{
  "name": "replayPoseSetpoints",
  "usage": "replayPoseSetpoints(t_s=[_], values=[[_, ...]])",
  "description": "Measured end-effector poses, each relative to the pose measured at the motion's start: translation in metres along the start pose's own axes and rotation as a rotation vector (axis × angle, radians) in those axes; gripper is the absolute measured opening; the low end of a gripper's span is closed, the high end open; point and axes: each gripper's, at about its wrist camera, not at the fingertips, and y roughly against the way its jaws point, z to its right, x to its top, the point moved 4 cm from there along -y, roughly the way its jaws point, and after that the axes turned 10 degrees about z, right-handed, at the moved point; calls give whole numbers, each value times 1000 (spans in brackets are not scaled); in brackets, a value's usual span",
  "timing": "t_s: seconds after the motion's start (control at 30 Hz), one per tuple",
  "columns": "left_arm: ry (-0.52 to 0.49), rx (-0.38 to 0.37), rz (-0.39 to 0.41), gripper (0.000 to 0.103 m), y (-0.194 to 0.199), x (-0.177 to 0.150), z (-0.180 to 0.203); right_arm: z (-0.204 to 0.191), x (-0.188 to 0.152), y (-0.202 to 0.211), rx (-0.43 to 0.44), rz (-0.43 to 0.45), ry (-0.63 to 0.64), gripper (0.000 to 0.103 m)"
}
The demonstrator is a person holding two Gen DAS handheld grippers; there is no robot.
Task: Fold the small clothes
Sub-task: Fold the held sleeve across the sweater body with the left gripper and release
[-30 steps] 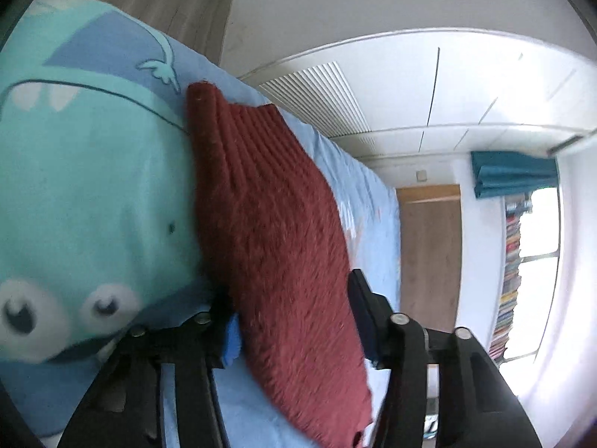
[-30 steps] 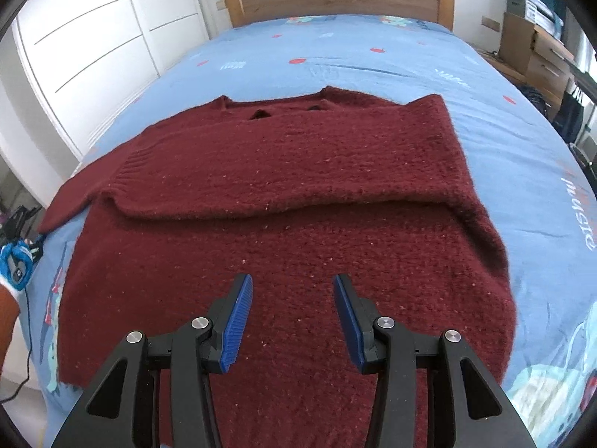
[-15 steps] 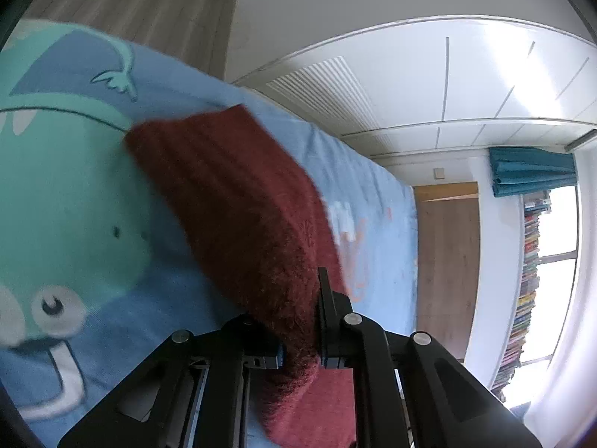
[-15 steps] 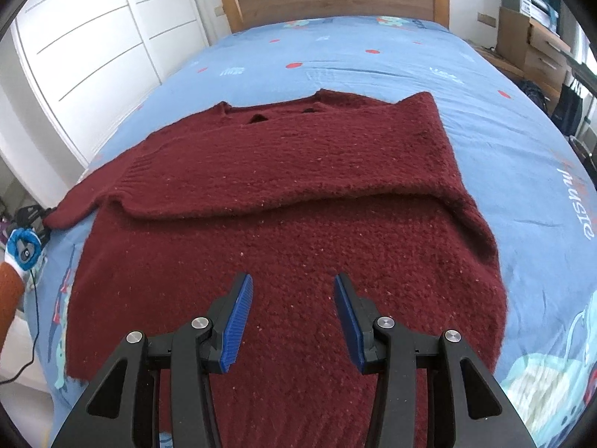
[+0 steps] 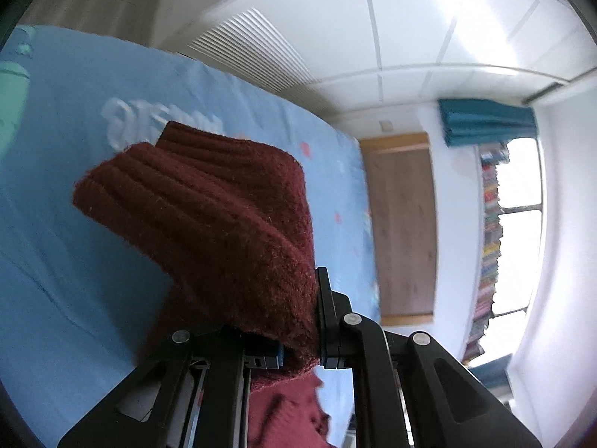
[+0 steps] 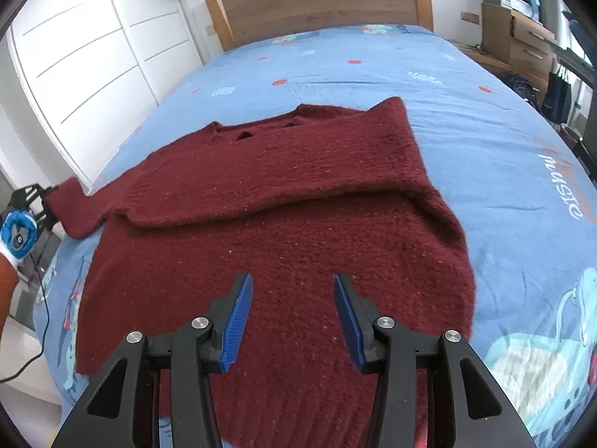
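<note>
A dark red knit sweater [image 6: 283, 201] lies spread on the blue bedspread [image 6: 485, 142], its right sleeve folded across the chest. My left gripper [image 5: 298, 339] is shut on the left sleeve's cuff [image 5: 209, 209] and holds it lifted off the bed. From the right wrist view the left gripper [image 6: 31, 201] shows at the bed's left edge with the sleeve [image 6: 72, 207] raised. My right gripper [image 6: 293, 321] is open and empty, hovering above the sweater's lower body.
White wardrobe doors [image 6: 93, 56] run along the bed's left side. A wooden headboard [image 6: 321, 0] stands at the far end. Wooden drawers [image 6: 522, 41] and bags stand at the right. A cable [image 6: 41, 321] hangs off the left edge.
My left gripper closed on the sleeve cuff and lifted it off the bed, with the cuff folding over. My right gripper rose slightly and stayed open.
</note>
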Motion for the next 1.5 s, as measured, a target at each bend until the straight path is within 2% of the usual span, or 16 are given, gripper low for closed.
replayPoseSetpoints(t_s=[0.17,0.37,0.83,0.93,1.03,1.1,1.27,1.37,1.5], values=[[-28,-57,-70,9,-15,-29,46,14,-3,14,2,19,-30,48],[-87,-84,-171,9,-39,-83,91,34,-8,33,-13,35,-57,48],[-206,-151,-446,9,-79,-250,159,102,-33,70,-80,63,-185,48],[-252,-133,-506,9,-84,-286,159,116,-38,75,-95,64,-208,48],[-305,-97,-563,9,-83,-318,144,126,-43,77,-103,64,-223,48],[-371,-44,-593,9,-84,-335,128,131,-46,78,-108,61,-232,48],[-508,83,-652,9,-88,-364,93,141,-55,79,-118,49,-249,48],[-569,132,-685,10,-82,-380,75,146,-57,79,-122,46,-261,48],[-604,133,-683,15,-65,-388,71,148,-55,79,-121,50,-256,48]])
